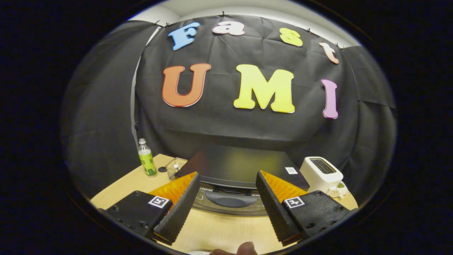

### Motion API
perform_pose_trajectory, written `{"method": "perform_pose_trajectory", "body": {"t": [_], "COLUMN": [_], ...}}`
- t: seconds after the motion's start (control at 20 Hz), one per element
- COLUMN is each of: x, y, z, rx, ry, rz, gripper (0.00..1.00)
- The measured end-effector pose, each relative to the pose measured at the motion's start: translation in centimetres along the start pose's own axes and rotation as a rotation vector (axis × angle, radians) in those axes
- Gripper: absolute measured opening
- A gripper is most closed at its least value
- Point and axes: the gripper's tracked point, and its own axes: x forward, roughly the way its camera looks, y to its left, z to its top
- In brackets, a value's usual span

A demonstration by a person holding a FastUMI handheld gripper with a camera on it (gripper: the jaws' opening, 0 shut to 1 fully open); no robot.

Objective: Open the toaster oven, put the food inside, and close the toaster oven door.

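Black cloth hung behind a pale wooden counter (219,230) that carried everything in the booth. At the counter's back edge, against the cloth, sat the black toaster oven (244,166), seen from above and in front; its glass door (230,207) faced the gripper (226,182) and looked closed, with a dark curved handle (231,199) across its upper part. The gripper's fingers stood wide apart and held nothing; the handle lay in the gap between the fingertips, and whether either tip touched the oven could not be told. Toward the back left corner stood a plastic bottle (147,157) with a green label, and just beside it a small wire basket (175,167). A white toaster (321,173) sat near the right edge, next to the oven. A fingertip (246,249) of the person showed at the counter's near edge.
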Motion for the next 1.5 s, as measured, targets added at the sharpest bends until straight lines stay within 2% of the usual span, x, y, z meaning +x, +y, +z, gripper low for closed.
{"method": "perform_pose_trajectory", "body": {"t": [0.25,0.5,0.55,0.7,0.75,0.8,0.95,1.05,1.15,1.5], "x": [3.9,5.0,5.0,5.3,5.3,5.1,4.9,4.7,4.1,-0.1], "y": [-0.4,-0.5,-0.8,-0.8,-0.8,-0.8,-0.5,-1.0,-0.6,0.0], "z": [-2.4,-4.6,-4.1,-4.9,-5.1,-5.0,-5.8,-6.1,-6.8,-9.8], "rx": [0.01,0.073,0.074,0.014,-0.049,-0.058,0.157,0.101,0.131,0.079], "ry": [0.044,0.083,0.052,0.058,0.056,0.037,0.016,0.008,0.017,0.05], "rz": [-0.027,-0.027,-0.035,-0.058,-0.072,-0.085,-0.048,-0.043,-0.051,-0.062], "gripper": [1.0,1.0,1.0,1.0,1.0,1.0,1.0,0.99,1.0,1.0]}}
